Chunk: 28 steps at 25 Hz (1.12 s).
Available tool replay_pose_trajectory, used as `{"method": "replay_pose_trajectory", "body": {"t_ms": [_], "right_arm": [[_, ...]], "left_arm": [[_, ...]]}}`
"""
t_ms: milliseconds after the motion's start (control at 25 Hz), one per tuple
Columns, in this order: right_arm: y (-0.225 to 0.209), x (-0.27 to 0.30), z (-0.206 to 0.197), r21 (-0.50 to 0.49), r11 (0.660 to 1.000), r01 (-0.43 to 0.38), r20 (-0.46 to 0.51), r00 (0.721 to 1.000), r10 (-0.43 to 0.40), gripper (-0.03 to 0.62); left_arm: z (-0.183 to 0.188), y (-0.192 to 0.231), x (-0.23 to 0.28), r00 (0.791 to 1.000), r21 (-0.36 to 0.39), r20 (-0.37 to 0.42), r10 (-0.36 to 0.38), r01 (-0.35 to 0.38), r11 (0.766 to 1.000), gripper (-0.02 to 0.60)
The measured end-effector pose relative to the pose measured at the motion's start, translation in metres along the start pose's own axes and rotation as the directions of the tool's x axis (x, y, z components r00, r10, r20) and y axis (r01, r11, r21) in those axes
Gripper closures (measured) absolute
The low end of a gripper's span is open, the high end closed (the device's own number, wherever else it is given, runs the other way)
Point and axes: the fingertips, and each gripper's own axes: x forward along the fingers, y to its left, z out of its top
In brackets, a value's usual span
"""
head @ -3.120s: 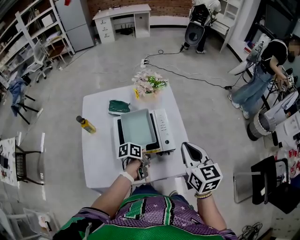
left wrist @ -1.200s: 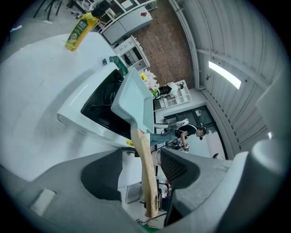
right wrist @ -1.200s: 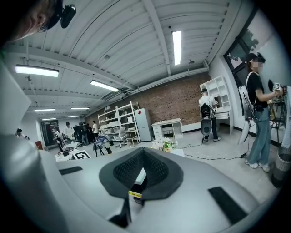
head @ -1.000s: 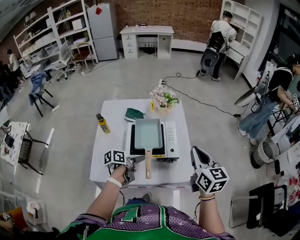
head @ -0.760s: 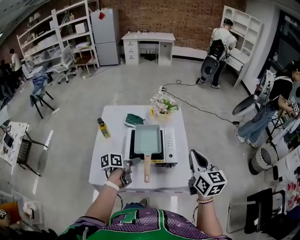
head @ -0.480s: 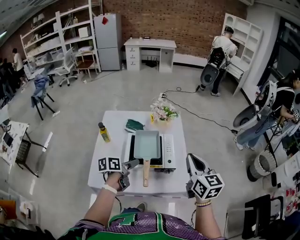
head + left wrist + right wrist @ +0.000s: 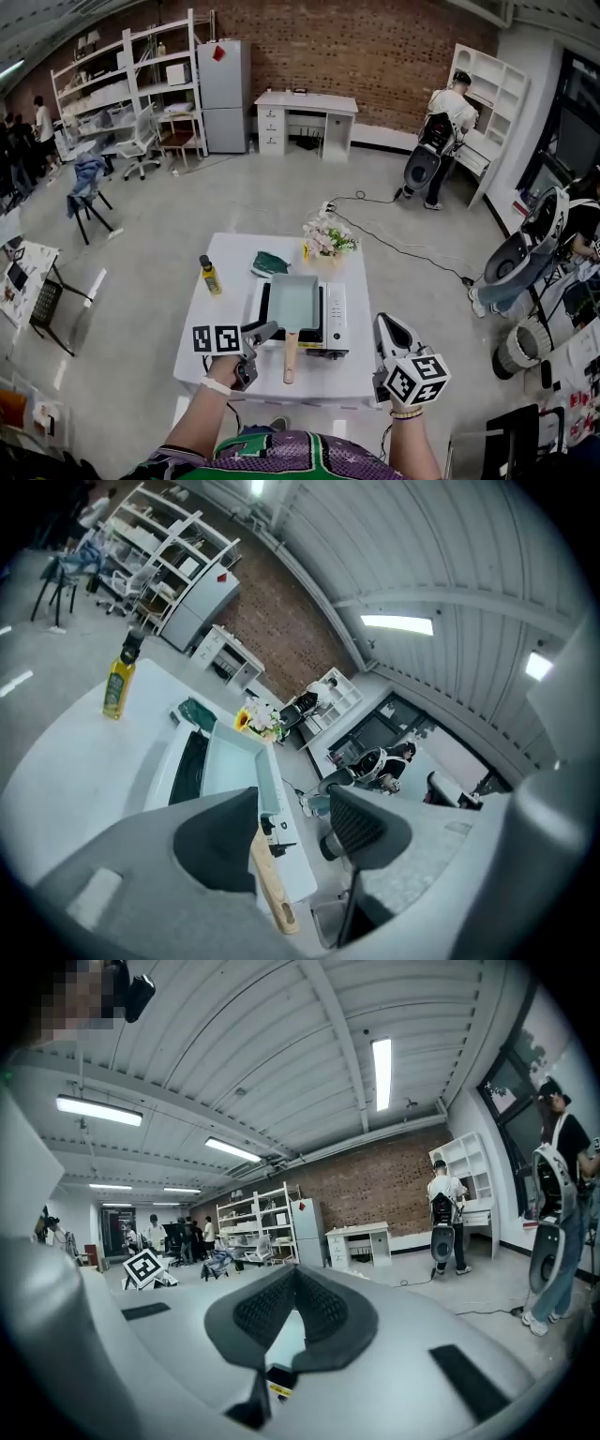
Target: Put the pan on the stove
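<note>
**Pan seated on the stove, both grippers clear of it**

The rectangular teal pan (image 7: 293, 301) is shown lying flat on the tabletop stove (image 7: 336, 314), with its wooden handle (image 7: 286, 347) projecting toward the near table edge. The placement is judged complete, since the pan is borne by the stove alone. The left gripper (image 7: 259, 333) is held just left of the handle and apart from it. In the left gripper view its jaws are seen spread, with nothing between the pads and the handle passing below the gap, as suits a gripper carrying no load. The right gripper (image 7: 385, 328) is kept to the right of the stove, near the table's front corner. Its jaws are brought together at the tips on nothing, presumably because it is not needed. An oil bottle (image 7: 208, 275), a green cloth (image 7: 270, 263) and flowers (image 7: 328, 239) are set farther back on the white table (image 7: 225, 300).
</note>
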Motion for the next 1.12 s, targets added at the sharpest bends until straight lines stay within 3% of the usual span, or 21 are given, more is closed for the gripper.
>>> {"method": "replay_pose_trajectory", "body": {"t_ms": [200, 520, 760, 1120], "right_arm": [[0.0, -0.004, 0.008, -0.006, 1.0, 0.002, 0.015, 1.0, -0.002, 0.592], [0.003, -0.008, 0.021, -0.016, 1.0, -0.008, 0.029, 1.0, 0.008, 0.592], [0.01, -0.006, 0.023, -0.029, 0.999, -0.032, 0.038, 0.999, 0.033, 0.592], [0.025, -0.005, 0.039, -0.083, 0.995, -0.048, 0.053, 0.997, 0.053, 0.592]], "left_arm": [[0.033, -0.023, -0.02, 0.995, 0.137, 0.1, 0.009, -0.022, 0.99, 0.36], [0.059, -0.062, -0.046, 0.976, 0.269, 0.219, -0.014, -0.046, 0.962, 0.399], [0.071, -0.076, -0.069, 0.945, 0.402, 0.326, 0.025, -0.163, 0.901, 0.446], [0.083, -0.104, -0.092, 0.907, 0.515, 0.42, 0.022, -0.258, 0.818, 0.481]]}}
